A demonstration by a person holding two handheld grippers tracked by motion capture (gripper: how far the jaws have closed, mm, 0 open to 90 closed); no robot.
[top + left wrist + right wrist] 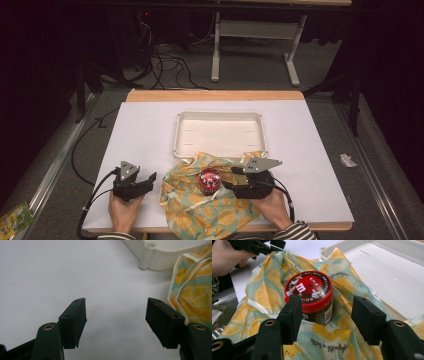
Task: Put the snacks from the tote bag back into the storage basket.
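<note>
The left gripper (116,322) hangs with its jaws wide apart over bare white table (62,270), the lemon-print cloth (192,295) just beyond its right finger (162,322) and a white tray (165,255) farther ahead

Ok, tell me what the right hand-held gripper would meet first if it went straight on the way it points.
Most likely the red-lidded candy jar. It stands on the lemon-print cloth just ahead of the right hand-held gripper, whose open jaws frame it without touching, as far as depth can be judged.

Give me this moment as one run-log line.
scene: red-lidded candy tub upright on lemon-print cloth | right gripper: open, tub ahead of jaws | left gripper: open over white table | tray: empty
</note>
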